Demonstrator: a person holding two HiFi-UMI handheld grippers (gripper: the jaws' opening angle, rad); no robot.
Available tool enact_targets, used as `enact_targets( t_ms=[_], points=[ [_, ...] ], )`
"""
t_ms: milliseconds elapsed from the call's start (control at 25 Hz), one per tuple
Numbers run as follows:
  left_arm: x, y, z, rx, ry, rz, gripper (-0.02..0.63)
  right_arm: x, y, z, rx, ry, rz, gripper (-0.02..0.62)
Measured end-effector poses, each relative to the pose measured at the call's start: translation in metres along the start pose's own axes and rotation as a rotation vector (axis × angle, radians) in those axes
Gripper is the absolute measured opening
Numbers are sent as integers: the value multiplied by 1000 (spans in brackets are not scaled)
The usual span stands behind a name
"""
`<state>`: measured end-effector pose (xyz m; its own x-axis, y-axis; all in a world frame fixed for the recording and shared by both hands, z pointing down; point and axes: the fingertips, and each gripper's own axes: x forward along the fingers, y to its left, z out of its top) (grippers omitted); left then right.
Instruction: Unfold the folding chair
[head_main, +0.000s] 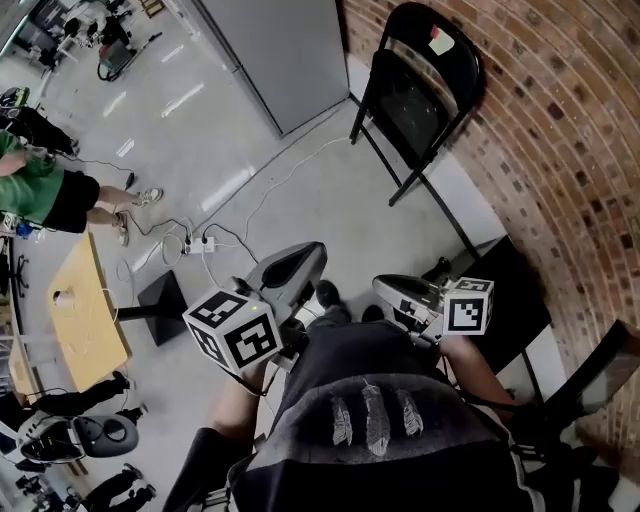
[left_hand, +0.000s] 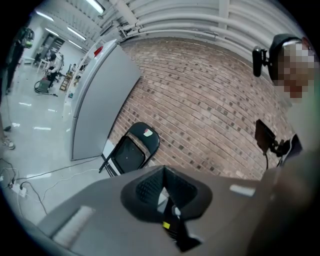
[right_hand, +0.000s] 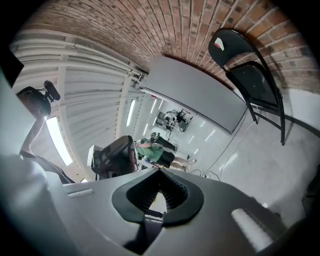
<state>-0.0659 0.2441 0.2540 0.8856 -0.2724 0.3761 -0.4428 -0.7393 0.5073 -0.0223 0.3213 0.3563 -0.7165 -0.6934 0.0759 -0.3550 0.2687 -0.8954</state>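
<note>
I am looking down at a pale grey floor that meets a brick wall along the right side of the head view. The folding chair stands against that wall at the upper right of the frame. It is black, and its seat looks flat up against the back, though from this steep angle I can't be sure. A small light sticker sits on the backrest.

In the left gripper view the chair is just left of centre. In the right gripper view it is at the upper right.

Both tongs are low in the middle of the head view, well apart from the chair. The left gripper has its jaws pressed together on nothing. The right gripper is likewise closed and empty.

A grey panel stands at the top centre. A power strip with trailing cables lies left of centre, with a wooden table at the left edge and a person in a green top above it.
</note>
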Motion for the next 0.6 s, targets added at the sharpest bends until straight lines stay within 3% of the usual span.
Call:
enact_targets(
  t_ms=[200, 440, 600],
  points=[
    [-15, 26, -8, -59, -19, 110, 2, 15, -6, -30, 1, 133, 47, 2],
    [-33, 55, -27, -137, -5, 185, 2, 48, 18, -49, -109, 282, 171, 2],
    [-46, 65, -10, -82, -21, 195, 2, 71, 22, -44, -129, 316, 167, 2]
  ],
)
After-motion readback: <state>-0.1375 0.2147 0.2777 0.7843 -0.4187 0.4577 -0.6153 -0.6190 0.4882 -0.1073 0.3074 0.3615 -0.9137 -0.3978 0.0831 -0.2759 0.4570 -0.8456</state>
